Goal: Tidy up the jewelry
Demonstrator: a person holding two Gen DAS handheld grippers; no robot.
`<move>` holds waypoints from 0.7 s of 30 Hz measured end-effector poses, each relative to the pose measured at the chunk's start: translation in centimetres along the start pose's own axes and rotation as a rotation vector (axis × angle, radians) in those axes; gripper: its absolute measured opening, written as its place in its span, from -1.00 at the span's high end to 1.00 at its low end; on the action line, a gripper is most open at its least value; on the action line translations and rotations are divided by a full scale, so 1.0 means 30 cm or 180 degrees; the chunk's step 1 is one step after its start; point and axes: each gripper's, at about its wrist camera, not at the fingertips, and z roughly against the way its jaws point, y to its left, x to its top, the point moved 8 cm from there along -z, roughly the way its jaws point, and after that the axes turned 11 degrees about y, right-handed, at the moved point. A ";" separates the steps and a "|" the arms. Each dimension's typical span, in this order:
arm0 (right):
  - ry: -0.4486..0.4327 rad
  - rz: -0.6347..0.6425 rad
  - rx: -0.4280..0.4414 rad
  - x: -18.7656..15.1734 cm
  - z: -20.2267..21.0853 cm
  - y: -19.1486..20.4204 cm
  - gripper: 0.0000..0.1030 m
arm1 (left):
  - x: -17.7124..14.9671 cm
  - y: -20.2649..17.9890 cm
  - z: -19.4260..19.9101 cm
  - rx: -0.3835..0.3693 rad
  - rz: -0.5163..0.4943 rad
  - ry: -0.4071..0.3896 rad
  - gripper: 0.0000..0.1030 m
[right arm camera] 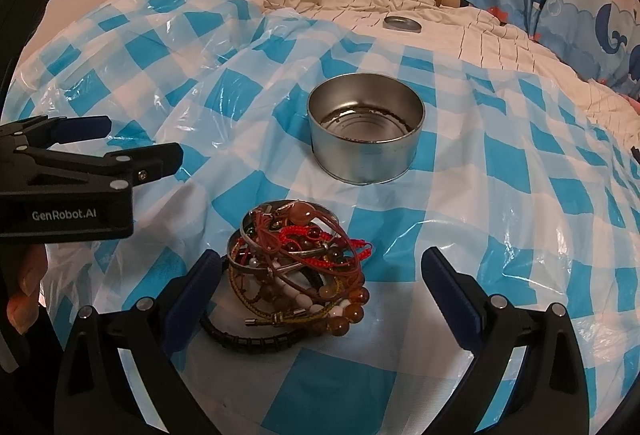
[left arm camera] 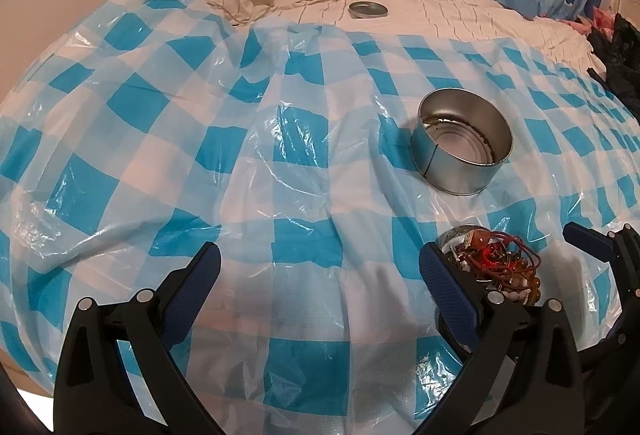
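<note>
**Both tongs spread above a tangle of bracelets**

The left gripper (left arm camera: 320,263) and right gripper (right arm camera: 322,267) both stand spread wide, pinching nothing. A tangled heap of beaded, corded and metal bracelets (right arm camera: 300,263) lies on the blue-and-white checked plastic sheet (right arm camera: 500,195), between the right fingers (right arm camera: 452,291). The round open silver tin (right arm camera: 366,127) sits just beyond; its flat lid (right arm camera: 402,23) rests farther back on cream bedding

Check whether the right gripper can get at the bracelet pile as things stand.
Probably yes. The right gripper is open and empty, and the bracelet pile lies just ahead between its fingers on the checkered sheet, with nothing covering it.
</note>
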 end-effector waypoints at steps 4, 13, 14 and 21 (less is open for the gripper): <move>-0.0038 0.0032 0.0034 -0.005 0.012 0.001 -0.86 | 0.000 -0.001 0.000 0.0015 -0.0024 -0.0005 -0.85; -0.0079 0.0089 0.0030 -0.005 0.020 0.008 -0.86 | 0.000 -0.004 -0.001 0.0018 -0.0032 -0.0004 -0.85; -0.0099 0.0092 0.0022 -0.003 0.021 0.008 -0.86 | 0.000 -0.003 -0.002 0.0018 -0.0038 -0.0003 -0.85; -0.0159 0.0086 0.0010 0.002 0.025 0.004 -0.86 | -0.004 -0.006 -0.003 0.0041 -0.0074 -0.0002 -0.85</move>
